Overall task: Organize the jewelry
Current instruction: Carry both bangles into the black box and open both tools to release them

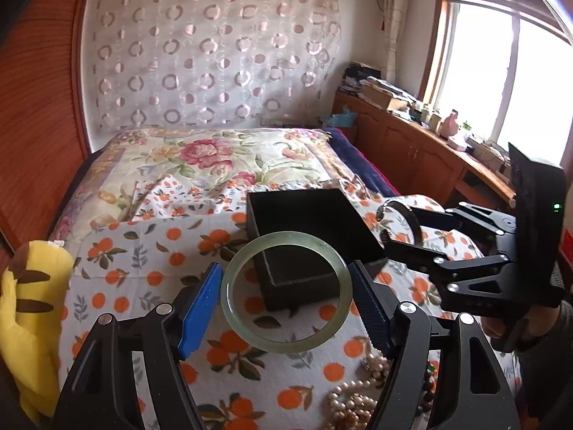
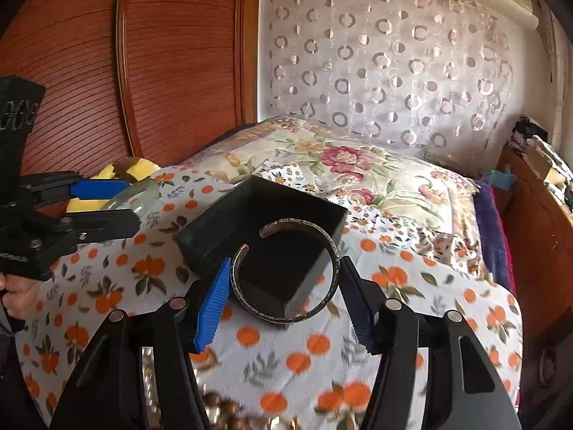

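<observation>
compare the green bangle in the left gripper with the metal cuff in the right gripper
The jade-green bangle is a closed, smooth, translucent ring; the dark metal cuff bracelet is open, with a gap between its ends. The bangle is pale green, the cuff dull grey-brown with a textured outer face. Both are clamped across their width, one in the left gripper, one in the right gripper, near the black box.

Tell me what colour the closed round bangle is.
Pale translucent green bangle, clearest in the left wrist view.

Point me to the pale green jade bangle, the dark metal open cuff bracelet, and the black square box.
pale green jade bangle (image 1: 286,344), left wrist view, near rim.
dark metal open cuff bracelet (image 2: 335,251), right wrist view, right side band.
black square box (image 1: 304,211), left wrist view, inner floor.
</observation>
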Tool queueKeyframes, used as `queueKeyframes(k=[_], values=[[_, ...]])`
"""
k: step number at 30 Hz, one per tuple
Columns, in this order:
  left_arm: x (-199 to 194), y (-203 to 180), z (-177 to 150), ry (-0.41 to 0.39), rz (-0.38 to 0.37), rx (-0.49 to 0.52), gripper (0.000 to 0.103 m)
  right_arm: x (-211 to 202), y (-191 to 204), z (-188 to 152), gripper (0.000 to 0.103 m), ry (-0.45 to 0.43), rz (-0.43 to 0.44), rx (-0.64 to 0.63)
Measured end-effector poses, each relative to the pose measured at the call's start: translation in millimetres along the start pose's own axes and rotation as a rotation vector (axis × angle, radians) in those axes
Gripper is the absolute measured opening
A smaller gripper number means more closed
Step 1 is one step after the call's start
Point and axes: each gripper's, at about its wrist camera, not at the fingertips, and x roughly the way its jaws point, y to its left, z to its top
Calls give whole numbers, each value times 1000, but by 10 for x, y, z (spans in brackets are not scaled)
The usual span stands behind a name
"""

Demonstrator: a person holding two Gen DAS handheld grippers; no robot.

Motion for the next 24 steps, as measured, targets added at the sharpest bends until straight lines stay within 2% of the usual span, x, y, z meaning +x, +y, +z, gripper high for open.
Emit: queueKeyframes(k=[9, 16, 24], values=[[125, 154, 82, 16, 20, -22, 69, 276, -3, 56, 63, 2, 56, 25], [206, 178, 143, 25, 24, -25, 69, 234, -17, 82, 63, -49, 82, 43], [387, 64, 290, 35, 11, -2, 69, 117, -213, 60, 63, -65, 12, 84]])
